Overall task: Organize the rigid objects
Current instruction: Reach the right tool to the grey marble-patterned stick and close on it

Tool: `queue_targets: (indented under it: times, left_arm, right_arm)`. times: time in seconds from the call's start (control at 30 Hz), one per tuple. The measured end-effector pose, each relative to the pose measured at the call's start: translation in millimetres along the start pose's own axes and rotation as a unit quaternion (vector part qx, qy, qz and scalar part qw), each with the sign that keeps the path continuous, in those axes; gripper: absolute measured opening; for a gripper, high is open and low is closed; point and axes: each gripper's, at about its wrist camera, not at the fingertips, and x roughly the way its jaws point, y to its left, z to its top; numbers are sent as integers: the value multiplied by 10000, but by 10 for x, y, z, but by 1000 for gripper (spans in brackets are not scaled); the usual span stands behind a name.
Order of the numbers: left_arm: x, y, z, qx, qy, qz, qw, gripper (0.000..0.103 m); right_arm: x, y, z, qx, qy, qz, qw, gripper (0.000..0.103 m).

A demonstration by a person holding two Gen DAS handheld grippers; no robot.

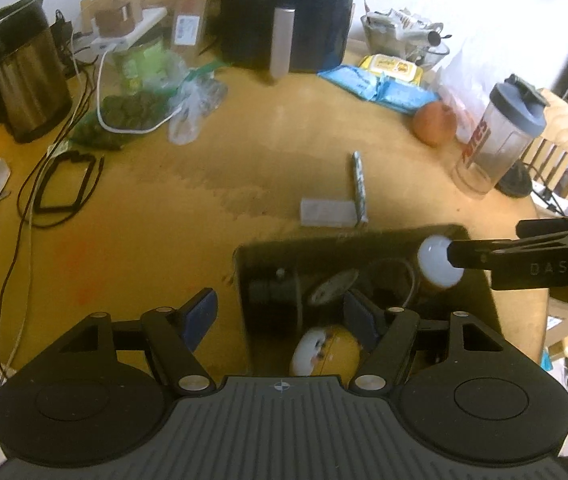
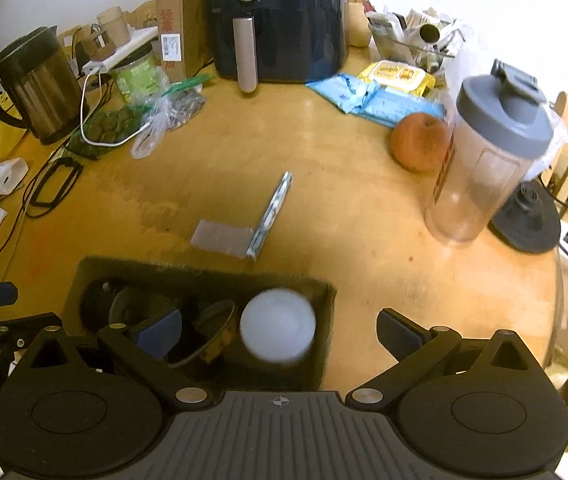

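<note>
White bulb: lower centre, in or just over dark box, between spread fingers of right claw, seemingly let go. Left claw likewise spread, empty, over box. Step judged: depositing. Still loose on yellow wooden bench: grey card, striped pen; next move calls for reaching up-frame to them.

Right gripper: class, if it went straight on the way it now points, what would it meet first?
Probably the round white ball sitting in the dark open box, right between the open right gripper fingers; depth is unclear.
</note>
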Motion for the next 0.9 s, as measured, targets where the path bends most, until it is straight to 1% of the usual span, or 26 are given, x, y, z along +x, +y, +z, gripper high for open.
queue_targets:
  times: [0.13, 0.23, 0.3, 0.43, 0.6, 0.63, 0.77, 0.87, 0.9]
  left_arm:
    - [12, -9, 89, -9, -91, -48, 9999, 69]
    - [23, -2, 139, -49, -128, -74, 9999, 69]
    - [33, 9, 155, -89, -131, -79, 9998, 69]
    - [41, 24, 159, -147, -116, -90, 9998, 69]
    - [39, 49, 134, -232, -83, -79, 9997, 69]
    - [39, 58, 132, -253, -73, -74, 9996, 69]
    - [24, 73, 112, -341, -52, -20, 9994, 69]
    - [-1, 91, 94, -414, -62, 41, 9991, 69]
    - [-11, 98, 82, -450, -62, 67, 9989, 69]
  right_arm:
    - [80, -51, 157, -124, -38, 54, 9999, 103]
    - [170, -81, 259, -215, 1, 102, 9997, 101]
    - [243, -96, 324, -295, 50, 138, 9995, 93]
    - [389, -125, 435, -386, 92, 259, 9989, 89]
    - [595, -112, 560, -528, 214, 476, 9972, 76]
    - [632, -104, 580, -558, 231, 514, 9969, 75]
    - [807, -85, 670, -631, 353, 675, 9951, 63]
    - [927, -71, 745, -700, 403, 760, 9938, 59]
    - [972, -62, 774, -726, 428, 795, 9933, 56]
